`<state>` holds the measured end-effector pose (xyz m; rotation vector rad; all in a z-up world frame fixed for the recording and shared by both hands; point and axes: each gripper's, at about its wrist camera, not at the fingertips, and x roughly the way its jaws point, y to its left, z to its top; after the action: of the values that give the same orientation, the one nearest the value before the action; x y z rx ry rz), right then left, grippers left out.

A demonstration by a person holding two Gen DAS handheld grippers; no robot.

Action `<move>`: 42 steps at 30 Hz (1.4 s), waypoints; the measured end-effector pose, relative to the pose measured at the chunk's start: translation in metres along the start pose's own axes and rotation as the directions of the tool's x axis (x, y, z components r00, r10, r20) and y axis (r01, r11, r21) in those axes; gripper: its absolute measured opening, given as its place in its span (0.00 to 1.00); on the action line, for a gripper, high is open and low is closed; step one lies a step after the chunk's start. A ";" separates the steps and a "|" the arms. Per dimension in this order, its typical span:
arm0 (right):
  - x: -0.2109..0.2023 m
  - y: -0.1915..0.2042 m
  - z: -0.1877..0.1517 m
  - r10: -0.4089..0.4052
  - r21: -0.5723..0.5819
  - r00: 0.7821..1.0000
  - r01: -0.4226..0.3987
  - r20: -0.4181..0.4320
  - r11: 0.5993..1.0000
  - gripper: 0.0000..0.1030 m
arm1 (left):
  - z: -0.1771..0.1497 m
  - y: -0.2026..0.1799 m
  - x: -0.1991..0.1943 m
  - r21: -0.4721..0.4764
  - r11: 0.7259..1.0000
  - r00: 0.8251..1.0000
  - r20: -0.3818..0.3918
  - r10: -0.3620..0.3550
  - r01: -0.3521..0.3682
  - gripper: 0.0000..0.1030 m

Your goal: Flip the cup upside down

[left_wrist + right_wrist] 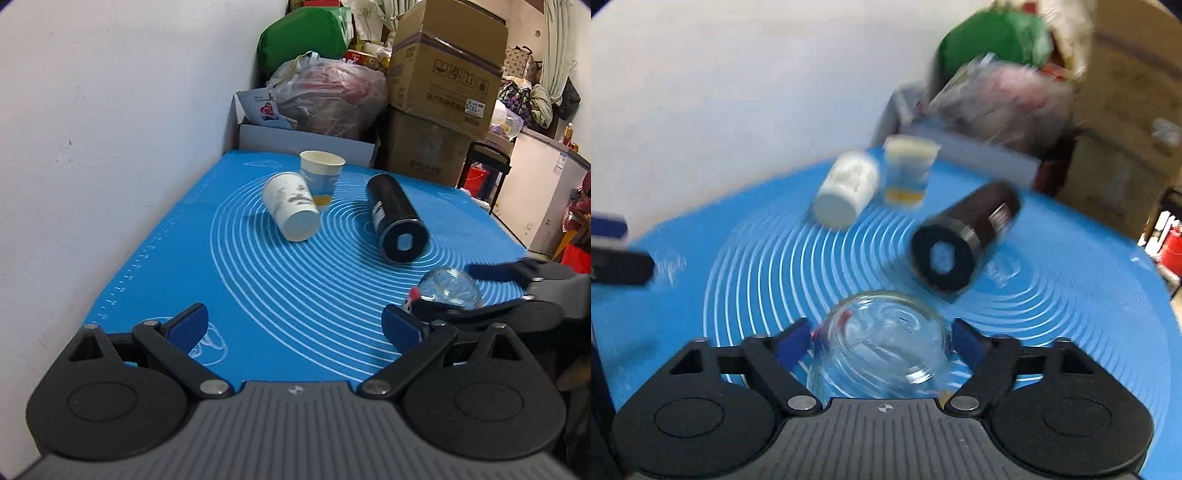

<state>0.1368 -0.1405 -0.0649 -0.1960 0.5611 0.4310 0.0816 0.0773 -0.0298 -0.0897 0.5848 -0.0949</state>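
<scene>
A clear glass cup [882,347] lies between my right gripper's [882,341] blue pads, which close on its sides; it is tilted, bottom towards the far side. The view is blurred. In the left wrist view the same glass cup [452,290] shows at the right, held by the right gripper [476,291]. My left gripper [295,326] is open and empty above the near edge of the blue mat [295,295].
A white paper cup [291,206] lies on its side mid-mat, an upright paper cup [321,175] behind it. A black flask [397,218] lies to their right. White wall at left; boxes [443,74] and bags [332,96] behind the table.
</scene>
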 end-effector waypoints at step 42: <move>-0.185 0.006 -0.050 -0.230 0.315 0.973 0.208 0.035 0.926 1.00 | -0.031 -0.075 -0.096 0.157 0.988 1.000 0.008 -0.010 0.008 0.96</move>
<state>-0.0307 -0.2126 -0.0050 0.0590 0.5227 0.1274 -0.0201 0.0118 0.0054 0.0597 0.5661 -0.1489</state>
